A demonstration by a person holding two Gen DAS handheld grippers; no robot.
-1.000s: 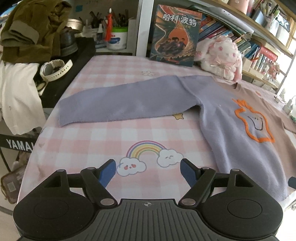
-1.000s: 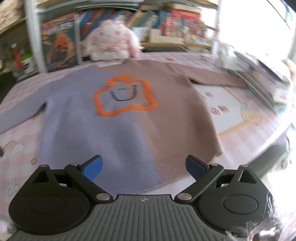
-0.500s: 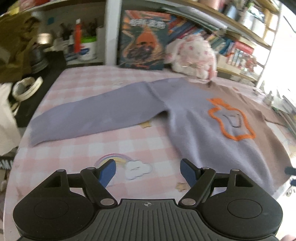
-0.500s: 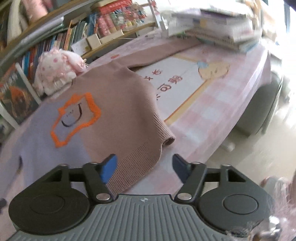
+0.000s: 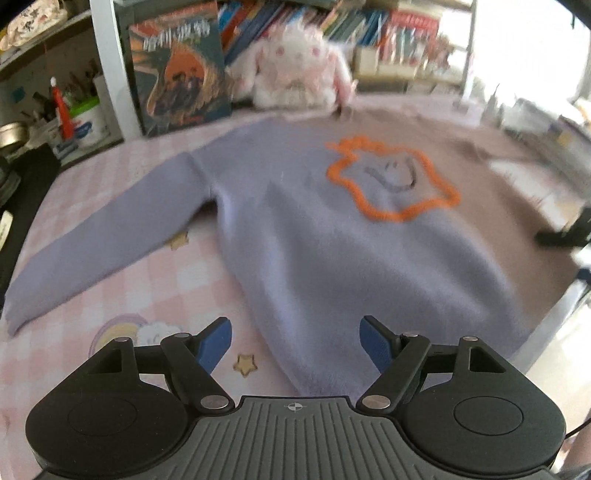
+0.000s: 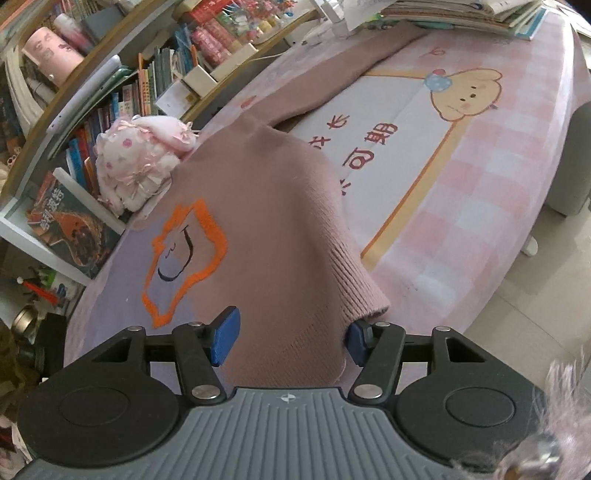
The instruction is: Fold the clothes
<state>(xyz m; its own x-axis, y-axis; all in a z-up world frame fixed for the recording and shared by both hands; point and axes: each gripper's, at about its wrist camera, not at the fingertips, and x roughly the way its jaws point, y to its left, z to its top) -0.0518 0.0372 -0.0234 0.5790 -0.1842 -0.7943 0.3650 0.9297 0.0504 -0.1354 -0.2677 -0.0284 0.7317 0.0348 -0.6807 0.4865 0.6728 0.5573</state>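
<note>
Right wrist view: the right tongs [image 6: 288,338] have the hem corner of the sweater [image 6: 266,221] between their blue pads. The ribbed brown hem is bunched and raised there, and the pads seem to touch the fabric on both sides, so the tongs pinch the sweater. The sweater lies on the counter [image 6: 498,206], which has a pink checked cloth with a cartoon dog [image 6: 465,92] printed on it. One half of the sweater is brown and the other half is lilac, with an orange outline figure [image 6: 184,258] on the chest. Its brown sleeve stretches to a stack of books [image 6: 461,14] at the far end.

In the left wrist view, the left tongs [image 5: 295,345] are spread and hold nothing. They hang over the lower lilac edge of the sweater, with the fabric lying below the gap. The lilac sleeve [image 5: 110,236] lies flat and points to the left side. Behind the sweater, a plush rabbit [image 5: 295,70] and a book [image 5: 181,70] stand against the shelf [image 5: 406,55]. This view is a little blurred.
</note>
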